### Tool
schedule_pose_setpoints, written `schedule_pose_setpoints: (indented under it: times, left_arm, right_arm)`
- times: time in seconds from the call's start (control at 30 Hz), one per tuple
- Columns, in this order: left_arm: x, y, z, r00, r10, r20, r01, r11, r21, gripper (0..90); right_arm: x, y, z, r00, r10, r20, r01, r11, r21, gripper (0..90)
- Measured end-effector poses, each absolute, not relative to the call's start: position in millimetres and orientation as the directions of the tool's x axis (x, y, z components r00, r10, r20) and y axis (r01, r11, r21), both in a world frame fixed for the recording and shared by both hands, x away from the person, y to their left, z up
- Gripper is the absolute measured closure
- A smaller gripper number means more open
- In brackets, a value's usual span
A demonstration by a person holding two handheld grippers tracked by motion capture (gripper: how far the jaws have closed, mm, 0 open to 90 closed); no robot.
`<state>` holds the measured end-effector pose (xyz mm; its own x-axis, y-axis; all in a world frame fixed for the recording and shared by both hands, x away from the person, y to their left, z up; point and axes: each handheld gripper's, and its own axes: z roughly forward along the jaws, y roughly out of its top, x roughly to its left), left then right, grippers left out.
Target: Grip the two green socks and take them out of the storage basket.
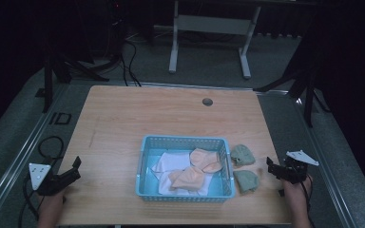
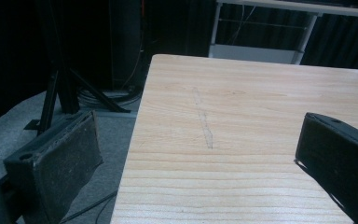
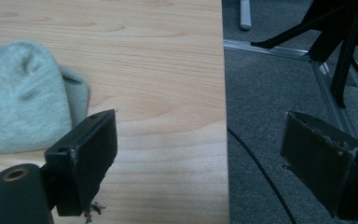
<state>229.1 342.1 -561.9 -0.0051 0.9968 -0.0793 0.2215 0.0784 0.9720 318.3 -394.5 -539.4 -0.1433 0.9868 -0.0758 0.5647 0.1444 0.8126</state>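
Note:
A blue plastic basket (image 1: 184,140) sits near the table's front middle, holding white cloth (image 1: 171,162) and two peach-coloured socks (image 1: 206,160). Two pale green socks lie on the wood just right of it, one behind (image 1: 243,154) and one in front (image 1: 246,180). My left gripper (image 1: 73,168) hovers at the table's front left corner, open and empty, its jaws wide apart over the table edge (image 2: 130,154). My right gripper (image 1: 272,167) stands open at the front right edge, close to a green sock (image 3: 21,95) that lies just left of its jaws.
The wooden table (image 1: 123,118) has a small round grommet (image 1: 207,101) near its far edge. Grey carpet surrounds it, with black stand legs (image 1: 76,66) at left and right, cables, and a white table frame (image 1: 209,28) behind.

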Motion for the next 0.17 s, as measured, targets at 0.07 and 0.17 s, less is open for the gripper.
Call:
schedule_pose_setpoints:
  times: [0.07, 0.17]
  left_arm:
    - [229.3, 342.1, -561.9, -0.005, 0.997, -0.079, 0.222, 0.078, 0.972, 0.4]
    - [229.3, 342.1, -561.8, -0.006, 0.997, -0.079, 0.223, 0.078, 0.972, 0.4]
  right_arm:
    - [318.3, -395.3, -540.4, -0.138, 0.988, -0.075, 0.567, 0.14, 0.812, 10.9]
    - [318.1, -396.1, -541.4, -0.132, 0.988, -0.075, 0.566, 0.137, 0.813, 10.9]
